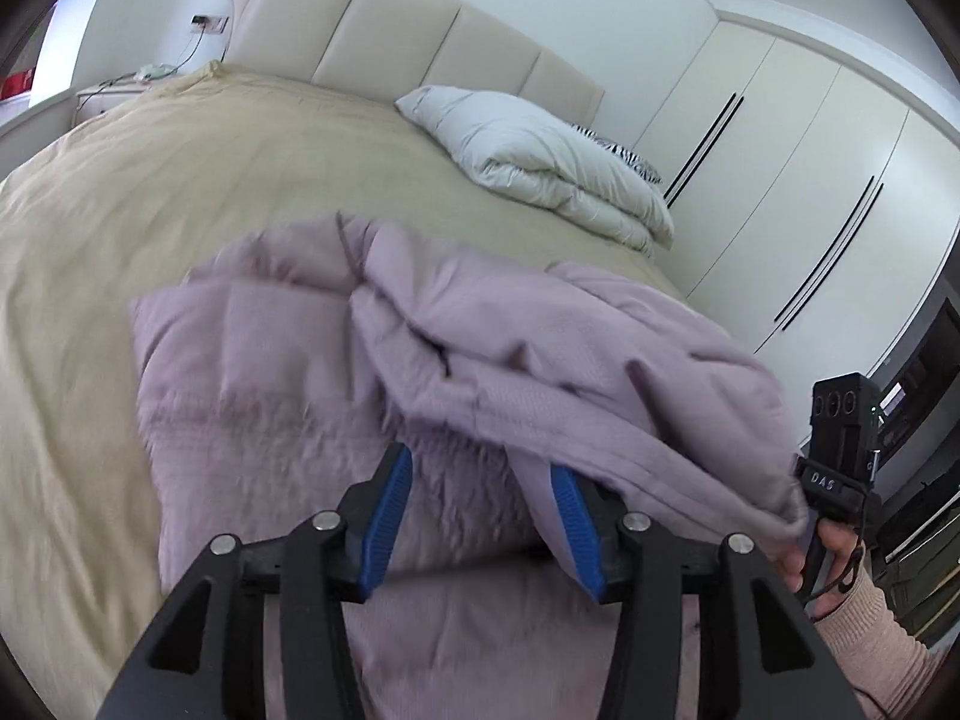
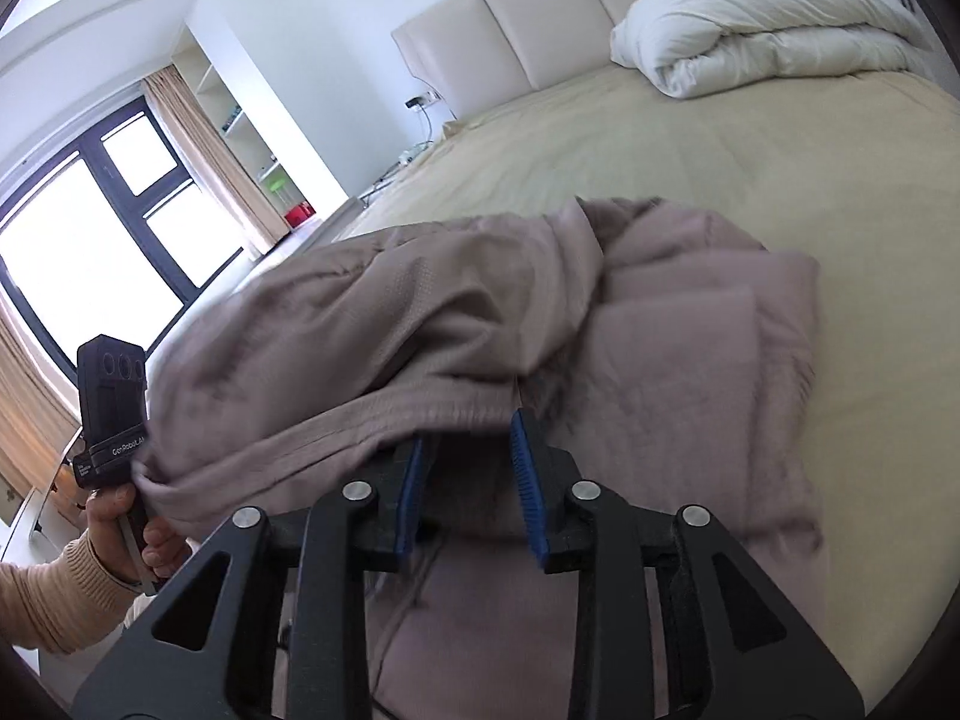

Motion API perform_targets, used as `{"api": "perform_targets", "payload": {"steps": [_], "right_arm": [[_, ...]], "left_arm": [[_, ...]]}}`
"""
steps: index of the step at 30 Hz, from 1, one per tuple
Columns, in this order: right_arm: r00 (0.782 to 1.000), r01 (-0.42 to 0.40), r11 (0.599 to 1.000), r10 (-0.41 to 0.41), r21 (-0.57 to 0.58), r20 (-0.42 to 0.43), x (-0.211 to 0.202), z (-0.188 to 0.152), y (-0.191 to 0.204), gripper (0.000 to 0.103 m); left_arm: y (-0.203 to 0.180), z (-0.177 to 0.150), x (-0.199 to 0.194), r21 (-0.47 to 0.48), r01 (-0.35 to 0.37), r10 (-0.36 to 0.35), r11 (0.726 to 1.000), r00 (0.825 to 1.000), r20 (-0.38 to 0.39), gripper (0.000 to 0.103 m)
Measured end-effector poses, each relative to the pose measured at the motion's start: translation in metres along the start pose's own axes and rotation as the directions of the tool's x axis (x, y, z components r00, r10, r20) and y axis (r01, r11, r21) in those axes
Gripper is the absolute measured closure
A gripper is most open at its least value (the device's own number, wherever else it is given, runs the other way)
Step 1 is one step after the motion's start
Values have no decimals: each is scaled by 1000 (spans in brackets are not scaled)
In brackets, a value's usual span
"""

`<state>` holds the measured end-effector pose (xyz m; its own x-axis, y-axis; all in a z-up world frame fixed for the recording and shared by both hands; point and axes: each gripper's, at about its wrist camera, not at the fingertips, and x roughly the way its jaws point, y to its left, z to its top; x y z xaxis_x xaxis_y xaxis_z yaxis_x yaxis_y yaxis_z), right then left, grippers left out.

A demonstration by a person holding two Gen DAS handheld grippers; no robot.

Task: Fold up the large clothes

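A large mauve padded garment point(image 1: 288, 372) lies bunched on the beige bed point(image 1: 150, 180). My left gripper point(image 1: 480, 462) stands open above it. One blue pad point(image 1: 390, 516) is bare, and a fold of the hem hangs over the tip of the other. At the right edge a hand holds the right gripper's black housing point(image 1: 840, 420), its fingers hidden behind the raised fold. In the right wrist view the garment point(image 2: 690, 372) spreads ahead. My right gripper point(image 2: 467, 429) is open, with the hem lying across its fingertips and not pinched. The left gripper's housing point(image 2: 111, 396) shows at the left.
A folded white duvet point(image 1: 540, 156) sits at the head of the bed by the padded headboard point(image 1: 390, 18). White wardrobe doors point(image 1: 810, 180) line the right side. A large window point(image 2: 78, 228) with curtains and shelves lies to the left.
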<state>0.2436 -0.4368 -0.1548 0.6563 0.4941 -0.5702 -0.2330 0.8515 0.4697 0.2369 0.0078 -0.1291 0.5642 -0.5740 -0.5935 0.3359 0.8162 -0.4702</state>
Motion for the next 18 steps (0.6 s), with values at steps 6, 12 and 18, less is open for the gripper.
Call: {"api": "perform_targets", "payload": {"steps": [6,12,18], "right_arm": [[990,-39,994,25,98,139,-66,-26,-7,26],[988,-50,998,45,27,151,-48,28,44,27],[985,162,978,-169,-134,-43,53,27,59,36]], "left_arm": [[-19,4,-36,8,-17,17,1000,999,36,52],[-68,47,-18,100,20,-30,995,995,99,42],[-37,19,84,146,-196,206,970,977,-58,42]]}}
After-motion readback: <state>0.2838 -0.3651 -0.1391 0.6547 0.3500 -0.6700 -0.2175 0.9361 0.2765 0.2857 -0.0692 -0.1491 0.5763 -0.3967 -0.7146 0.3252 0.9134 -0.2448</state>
